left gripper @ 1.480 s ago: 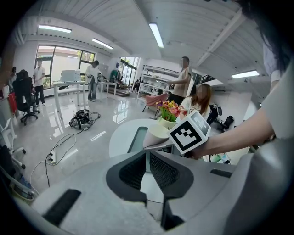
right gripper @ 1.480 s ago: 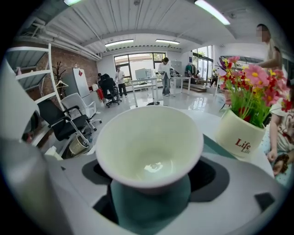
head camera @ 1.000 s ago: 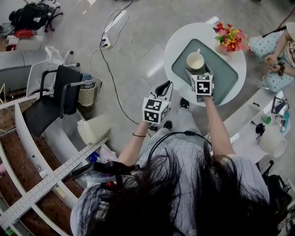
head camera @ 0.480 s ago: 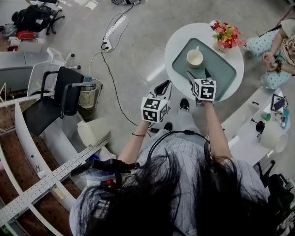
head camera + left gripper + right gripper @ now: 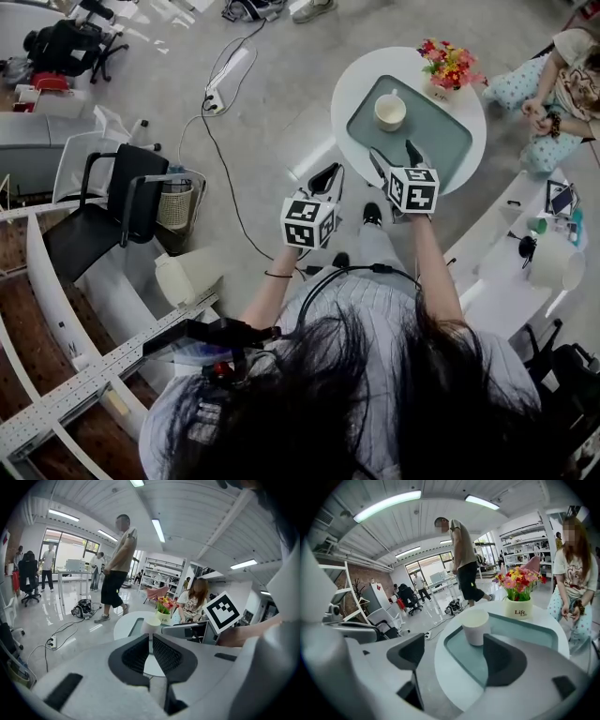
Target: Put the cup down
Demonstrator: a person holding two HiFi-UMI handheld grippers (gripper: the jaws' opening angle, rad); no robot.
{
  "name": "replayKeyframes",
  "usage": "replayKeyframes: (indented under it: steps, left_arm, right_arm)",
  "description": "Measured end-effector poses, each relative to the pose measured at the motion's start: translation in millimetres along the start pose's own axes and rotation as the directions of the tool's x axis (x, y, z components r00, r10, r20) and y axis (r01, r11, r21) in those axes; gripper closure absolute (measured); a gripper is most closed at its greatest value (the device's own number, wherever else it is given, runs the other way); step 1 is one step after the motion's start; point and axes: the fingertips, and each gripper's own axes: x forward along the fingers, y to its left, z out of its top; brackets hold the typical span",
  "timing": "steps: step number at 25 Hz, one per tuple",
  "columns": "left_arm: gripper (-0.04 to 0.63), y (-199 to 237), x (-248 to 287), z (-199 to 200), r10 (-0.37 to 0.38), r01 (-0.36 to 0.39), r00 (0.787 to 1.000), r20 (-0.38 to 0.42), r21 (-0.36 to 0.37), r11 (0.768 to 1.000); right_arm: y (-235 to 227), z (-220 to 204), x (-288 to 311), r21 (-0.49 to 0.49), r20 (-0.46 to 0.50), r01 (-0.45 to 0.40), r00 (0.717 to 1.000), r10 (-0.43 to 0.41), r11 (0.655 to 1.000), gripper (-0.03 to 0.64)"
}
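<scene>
Two handheld grippers sit nearest the person, both on the near side of the round white table (image 5: 354, 86). The left gripper (image 5: 329, 177) hovers over the grey floor just short of the table's near edge. In its own view the left gripper (image 5: 150, 638) has its two dark ribbed fingers (image 5: 168, 654) pressed almost together, only a thin slit between them and nothing in it. The right gripper (image 5: 394, 157) reaches over the table's near rim. The right gripper view shows the right gripper (image 5: 454, 645) spread wide, its dark fingers (image 5: 502, 660) released and gripping nothing. Past their tips, on the table, lies a grey-green rectangular tray (image 5: 445, 142) with a raised rim (image 5: 527, 629). The white cylindrical cup (image 5: 390, 112) stands upright on the tray's far end. In the right gripper view the cup (image 5: 475, 626) rests clear of both fingers, beyond their tips and roughly in line with the gap, closer to the right finger. From the left gripper view the cup (image 5: 151, 623) shows just above the closed finger slit. At the table's far edge, beside the tray, is a white pot of red and yellow flowers (image 5: 448, 66), marked "Life" in the right gripper view (image 5: 517, 607). A seated person (image 5: 572, 573) is at the table's far right side, and a standing person (image 5: 464, 559) is on the floor beyond the table.
</scene>
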Motion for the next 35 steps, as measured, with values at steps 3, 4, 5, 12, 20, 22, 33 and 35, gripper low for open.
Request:
replayKeyframes:
  steps: [3,4,5,12,20,22,33,35]
  left_arm:
    - [0.558,-3.4,-10.7,-0.7,-0.016,0.016,1.0,0.013,0.012,1.0]
    - [0.559,-3.3,-14.4,-2.0,-0.019,0.019,1.0,0.016,0.017,1.0]
    - [0.558,-2.9,-18.2,-4.1,-0.02,0.02,1.0,0.017,0.022,1.0]
    - [0.559,-3.4,-49.0,-14.5,-0.021,0.02,0.999,0.04,0.033,0.999]
    - [0.559,0.2,-95.2,-21.0,-0.023,0.02,0.996,0.088,0.034,0.999]
    - [0.559,-2.0,-104.0,-23.0,-0.032,0.029,0.995,0.1,0.032,0.999]
    - [0.559,-33.9,-144.6,-49.9,-0.105,0.102,0.987,0.118,0.034,0.994]
    - [0.558,-37.5,-151.3,-55.9,-0.118,0.115,0.987,0.111,0.036,0.993]
  right_arm:
    - [10.4,1.8,-12.6,0.002,0.028,0.002,1.0,-0.002,1.0,0.256]
    - [14.0,2.0,-16.5,0.005,0.038,0.004,0.999,-0.004,1.0,0.277]
    - [17.6,1.5,-20.4,0.008,0.047,0.005,0.999,-0.006,1.0,0.299]
    - [50.3,-6.0,-48.5,0.036,0.09,-0.009,0.996,0.005,0.999,0.373]
    - [102.0,-21.4,-78.9,0.02,0.124,-0.019,0.992,0.016,1.0,0.391]
    - [109.9,-26.3,-87.6,0.025,0.13,-0.01,0.991,0.006,1.0,0.403]
    - [145.2,-63.6,-146.4,0.042,0.159,0.031,0.987,-0.037,0.999,0.434]
    - [151.6,-70.1,-154.3,0.052,0.162,0.038,0.986,-0.046,0.998,0.445]
